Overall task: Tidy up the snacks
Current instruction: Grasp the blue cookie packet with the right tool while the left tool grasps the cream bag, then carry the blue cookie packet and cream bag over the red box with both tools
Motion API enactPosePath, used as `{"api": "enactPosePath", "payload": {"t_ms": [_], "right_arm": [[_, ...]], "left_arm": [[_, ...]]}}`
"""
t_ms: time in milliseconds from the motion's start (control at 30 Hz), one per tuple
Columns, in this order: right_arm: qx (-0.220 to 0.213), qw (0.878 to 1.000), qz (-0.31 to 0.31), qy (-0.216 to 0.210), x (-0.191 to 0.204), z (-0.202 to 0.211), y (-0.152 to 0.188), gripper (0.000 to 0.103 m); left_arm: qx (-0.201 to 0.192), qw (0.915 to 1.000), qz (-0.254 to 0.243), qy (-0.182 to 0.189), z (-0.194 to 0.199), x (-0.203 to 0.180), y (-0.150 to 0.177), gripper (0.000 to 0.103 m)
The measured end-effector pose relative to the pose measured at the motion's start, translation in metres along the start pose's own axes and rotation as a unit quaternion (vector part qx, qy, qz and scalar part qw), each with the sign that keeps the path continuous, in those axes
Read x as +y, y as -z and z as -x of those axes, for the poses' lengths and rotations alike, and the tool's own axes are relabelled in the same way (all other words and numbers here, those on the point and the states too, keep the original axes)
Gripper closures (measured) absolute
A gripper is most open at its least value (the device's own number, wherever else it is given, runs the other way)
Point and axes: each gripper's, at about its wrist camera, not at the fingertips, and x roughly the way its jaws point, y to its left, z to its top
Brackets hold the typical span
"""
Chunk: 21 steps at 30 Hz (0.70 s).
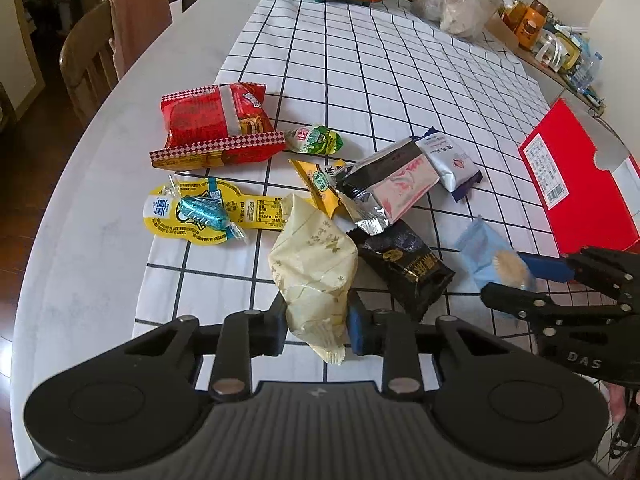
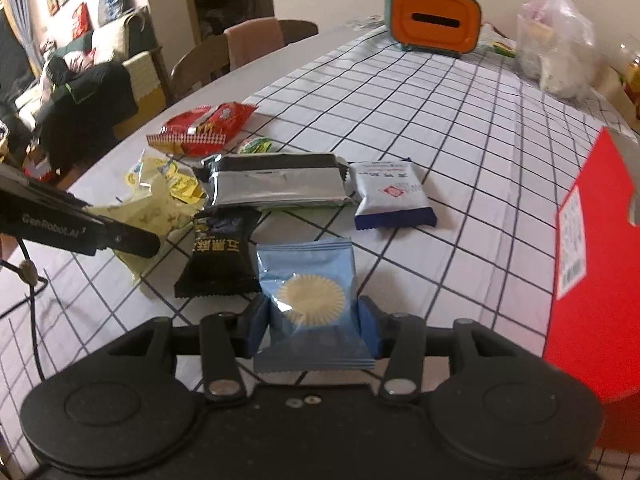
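Note:
My left gripper is shut on a pale yellow snack packet, held just above the checked cloth; the packet also shows in the right wrist view. My right gripper is shut on a light blue biscuit packet, which also shows in the left wrist view. Loose snacks lie on the cloth: a black packet, a silver and black packet, a white and navy packet, a red packet, a green candy and a yellow packet.
A red box stands at the right, close to my right gripper; it also shows in the right wrist view. An orange and teal container and a clear plastic bag stand at the far end. Chairs line the table's left side.

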Motion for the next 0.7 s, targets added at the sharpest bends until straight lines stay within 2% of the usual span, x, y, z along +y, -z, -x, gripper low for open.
{"api": "enactPosePath", "payload": {"t_ms": [367, 700], "right_arm": [[-0.038, 0.998, -0.047, 0.003, -0.004, 0.047, 0.007, 0.056], [-0.072, 0.995, -0.071, 0.014, -0.021, 0.101, 0.003, 0.056]], "left_arm": [[-0.011, 0.9999, 0.003, 0.002, 0.026, -0.015, 0.008, 0.075], [-0.034, 0.9993, -0.014, 0.010, 0.058, -0.061, -0.001, 0.075]]}}
